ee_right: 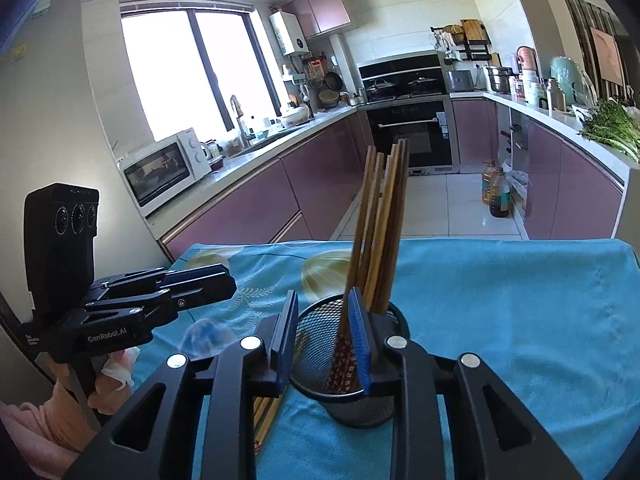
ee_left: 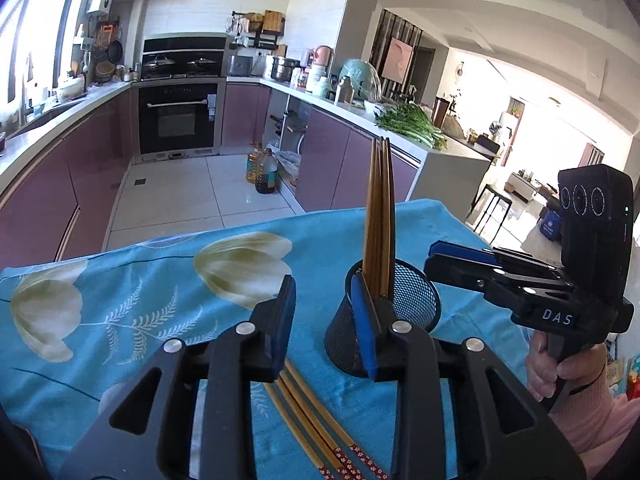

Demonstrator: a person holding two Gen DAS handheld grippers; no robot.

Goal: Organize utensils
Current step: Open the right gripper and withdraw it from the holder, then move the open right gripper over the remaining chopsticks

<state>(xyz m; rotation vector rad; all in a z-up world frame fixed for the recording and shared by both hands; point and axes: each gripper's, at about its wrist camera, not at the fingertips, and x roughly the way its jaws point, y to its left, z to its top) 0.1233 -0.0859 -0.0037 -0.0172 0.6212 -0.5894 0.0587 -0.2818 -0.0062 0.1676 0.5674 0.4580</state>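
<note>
While several chopsticks point(ee_right: 378, 232) are standing in the black mesh cup point(ee_right: 352, 360) on the blue cloth point(ee_right: 520, 320), well inside its far edge, more chopsticks point(ee_left: 312, 420) are lying flat, partly hidden under the left gripper point(ee_left: 326, 320). Both it and the right gripper point(ee_right: 324, 340) are standing open, gripping nothing; open cloth is lying to either side.
</note>
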